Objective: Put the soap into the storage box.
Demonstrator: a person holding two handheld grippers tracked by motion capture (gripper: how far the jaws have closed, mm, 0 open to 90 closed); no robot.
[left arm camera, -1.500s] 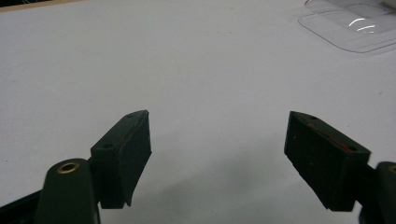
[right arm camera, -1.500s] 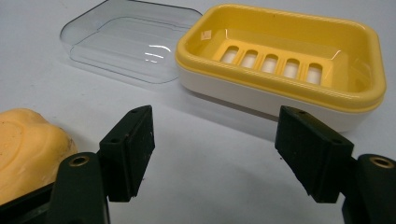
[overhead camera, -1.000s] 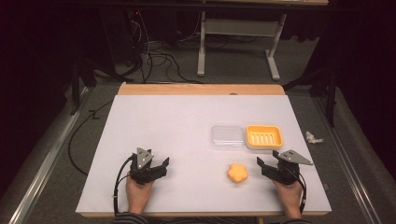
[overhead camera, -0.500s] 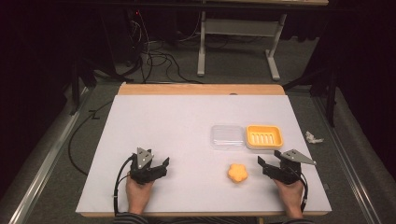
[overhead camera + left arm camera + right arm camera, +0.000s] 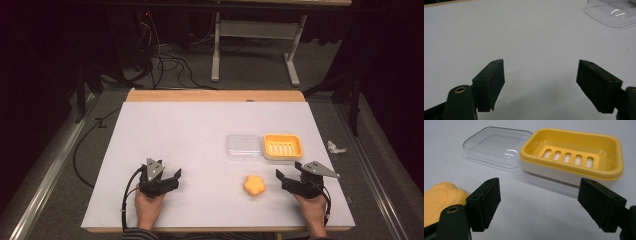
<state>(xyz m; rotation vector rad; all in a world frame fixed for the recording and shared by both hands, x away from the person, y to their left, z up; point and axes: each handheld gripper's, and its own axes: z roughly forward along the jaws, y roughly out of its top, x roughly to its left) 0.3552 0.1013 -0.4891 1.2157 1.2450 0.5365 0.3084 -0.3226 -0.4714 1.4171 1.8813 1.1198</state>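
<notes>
High view: a person is sitting at the near edge of a white table (image 5: 200,140), holding 1 gripper in each hand. The left gripper (image 5: 175,176) is resting low over the near-left part of the table, with bare surface ahead of it. The right gripper (image 5: 280,178) is sitting at the near right, pointing toward the soap (image 5: 254,184), an orange flower-shaped piece lying flat on the table just beside it and apart from its jaws. Beyond the soap, the yellow soap dish (image 5: 283,146) is standing upright, and the clear lid (image 5: 243,146) is lying just beside it on its left, touching or nearly touching it.

Left gripper view: the left gripper (image 5: 540,83) is standing wide open with nothing between its 2 jaws; the lid (image 5: 610,12) is showing at the upper right, well apart.

Right gripper view: the right gripper (image 5: 539,203) is also standing wide open and holding nothing. The soap (image 5: 441,200) is lying beside and partly behind 1 of its jaws, outside the gap. The soap dish (image 5: 574,155), with 5 slots in its floor, is standing ahead, and the lid (image 5: 496,147) is lying beside it.
</notes>
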